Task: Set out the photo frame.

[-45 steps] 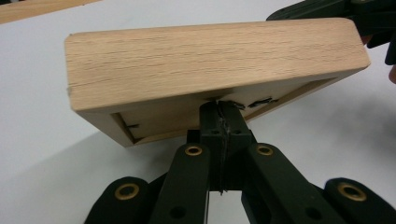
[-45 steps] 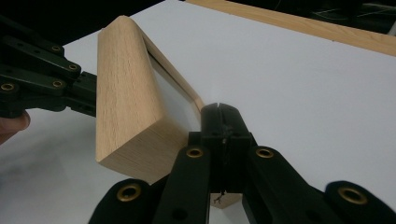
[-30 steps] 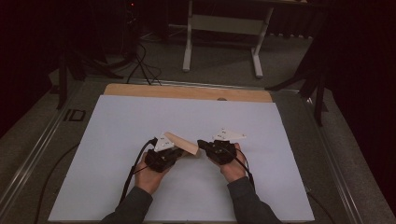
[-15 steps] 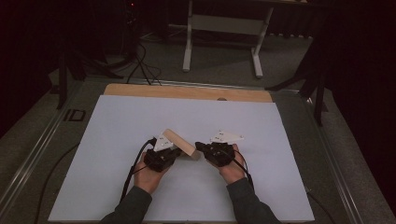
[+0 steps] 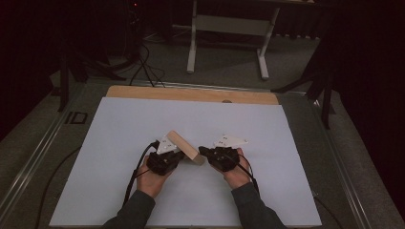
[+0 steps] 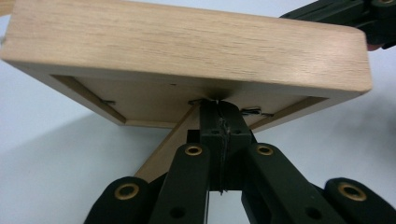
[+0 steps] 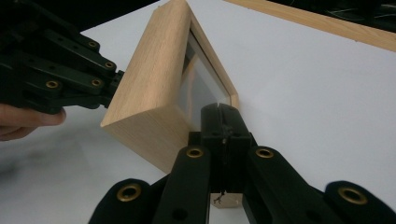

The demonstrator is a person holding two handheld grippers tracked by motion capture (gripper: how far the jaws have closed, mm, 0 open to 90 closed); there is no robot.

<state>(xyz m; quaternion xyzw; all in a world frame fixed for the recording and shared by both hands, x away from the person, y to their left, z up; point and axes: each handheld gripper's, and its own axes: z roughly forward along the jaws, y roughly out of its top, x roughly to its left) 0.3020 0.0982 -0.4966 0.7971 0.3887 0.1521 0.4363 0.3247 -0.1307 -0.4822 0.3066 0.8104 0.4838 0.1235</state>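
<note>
A light wooden picture frame (image 5: 184,147) stands tilted on the white sheet between my two grippers. My left gripper (image 5: 179,155) is shut, its tips against the frame's recessed back (image 6: 154,100) beside small metal tabs, as seen in the left gripper view (image 6: 218,106). My right gripper (image 5: 201,150) is also shut, its tips against the glass side of the frame (image 7: 149,88) in the right gripper view (image 7: 218,111). Whether either pinches a tab is hidden. The left gripper (image 7: 109,86) touches the frame's other side in the right gripper view.
A white sheet (image 5: 119,138) covers the table, with a wooden strip (image 5: 191,94) along its far edge. Metal rails run along both sides. Beyond the table stand a desk frame (image 5: 227,28) and floor cables (image 5: 143,62).
</note>
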